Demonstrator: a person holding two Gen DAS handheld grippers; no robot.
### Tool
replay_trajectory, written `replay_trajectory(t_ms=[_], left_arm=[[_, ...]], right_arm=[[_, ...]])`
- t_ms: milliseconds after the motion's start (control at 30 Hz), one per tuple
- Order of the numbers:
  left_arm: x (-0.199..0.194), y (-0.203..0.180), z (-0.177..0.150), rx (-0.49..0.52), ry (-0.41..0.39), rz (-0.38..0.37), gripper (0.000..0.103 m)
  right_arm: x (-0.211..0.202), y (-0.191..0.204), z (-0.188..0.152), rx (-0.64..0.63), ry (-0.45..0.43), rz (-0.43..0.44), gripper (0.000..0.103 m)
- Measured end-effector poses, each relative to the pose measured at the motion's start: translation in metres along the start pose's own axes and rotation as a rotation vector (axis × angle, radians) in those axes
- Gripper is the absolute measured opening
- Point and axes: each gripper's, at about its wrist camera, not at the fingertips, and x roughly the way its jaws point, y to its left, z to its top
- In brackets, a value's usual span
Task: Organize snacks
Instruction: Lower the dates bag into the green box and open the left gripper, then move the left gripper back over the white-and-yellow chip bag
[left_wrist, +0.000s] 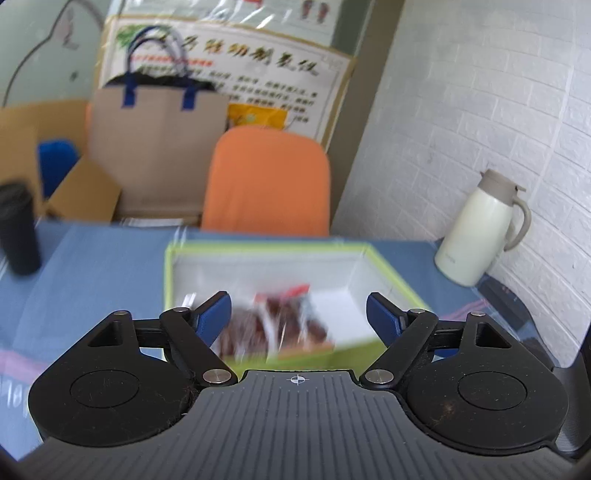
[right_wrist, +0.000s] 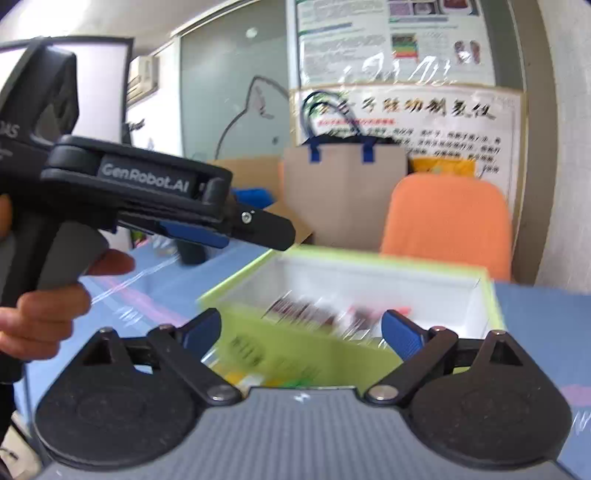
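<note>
Blue-clothed table (left_wrist: 110, 258), orange chair (left_wrist: 269, 181) behind. Red-brown snack packets (left_wrist: 273, 325), blurred, lie inside green-rimmed white box (left_wrist: 384, 258). Left gripper (left_wrist: 299, 314) and right gripper (right_wrist: 301, 328) both spread wide, holding nothing.

The left gripper (left_wrist: 299, 310) hangs above the near edge of the green-rimmed box (left_wrist: 258, 248), its blue-padded fingers (left_wrist: 214, 314) spread wide and gripping nothing. The right gripper (right_wrist: 301, 328) hovers over the same box's near wall, jaws likewise parted and bare. The person's left hand (right_wrist: 44, 306) wraps the left gripper's handle, left of the box.
</note>
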Motion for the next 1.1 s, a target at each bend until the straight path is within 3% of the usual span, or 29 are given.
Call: replay_trajectory(t_ms=[233,433,500,567,733,933,1100], left_arm=[[-0.039,0.037,-0.079,-0.185,0.059,0.088,0.069],[-0.068,0.033,-0.119,-0.205,0.072,0.141,0.069],[-0.074,0.026,-0.126,-0.185,0.076,0.12,0.069],[-0.074,0.015,-0.13,-0.155,0.09,0.052,0.069],[-0.049,-0.006,-0.132,-0.12,0.156,-0.052,0.069],[-0.024,-0.013,-0.133,-0.146,0.22,-0.086,0.063],[-0.038,0.006,-0.13,-0.181,0.185,-0.037,0.065]], right_arm=[[-0.049,0.048,-0.064,0.079,0.051,-0.029,0.094],[-0.061,0.069,-0.088,0.052,0.103,-0.075,0.1],[-0.064,0.072,-0.094,0.041,0.115,-0.111,0.1],[-0.063,0.066,-0.098,0.047,0.127,-0.139,0.1],[-0.054,0.053,-0.107,0.073,0.174,-0.194,0.1],[-0.045,0.055,-0.11,0.076,0.195,-0.109,0.1],[-0.055,0.08,-0.111,0.028,0.222,-0.031,0.101]])
